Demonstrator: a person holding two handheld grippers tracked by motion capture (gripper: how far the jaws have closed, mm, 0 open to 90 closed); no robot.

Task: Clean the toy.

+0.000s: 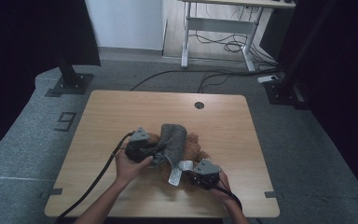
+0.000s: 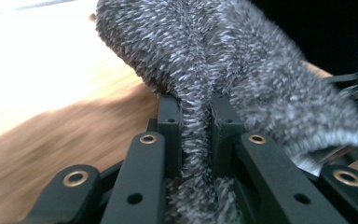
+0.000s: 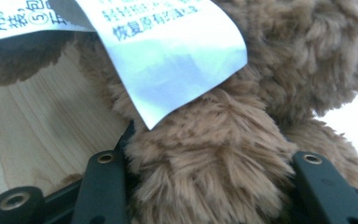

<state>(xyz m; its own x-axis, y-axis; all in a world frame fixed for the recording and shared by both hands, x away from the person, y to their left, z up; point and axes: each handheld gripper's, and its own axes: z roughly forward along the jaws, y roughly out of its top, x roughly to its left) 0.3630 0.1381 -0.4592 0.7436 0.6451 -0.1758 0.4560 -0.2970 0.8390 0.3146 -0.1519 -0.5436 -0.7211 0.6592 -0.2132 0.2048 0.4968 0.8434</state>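
Observation:
A brown plush toy (image 1: 196,148) lies in the middle of the wooden table (image 1: 116,112), partly covered by a grey knit garment (image 1: 173,136). My left gripper (image 1: 154,152) comes in from the toy's left and is shut on a fold of the grey knit (image 2: 242,60); in the left gripper view that gripper (image 2: 196,107) pinches the fabric tightly. My right gripper (image 1: 192,170) is at the toy's near right side. In the right gripper view it (image 3: 205,156) is shut on a thick brown furry limb (image 3: 205,191). A white printed tag (image 3: 168,51) hangs just above that limb.
A round cable hole (image 1: 199,105) sits near the table's far edge. Black stand bases (image 1: 70,83) (image 1: 279,91) rest on the grey floor beyond the far corners. A white-legged desk (image 1: 219,25) with loose cables stands at the back. Bare tabletop surrounds the toy.

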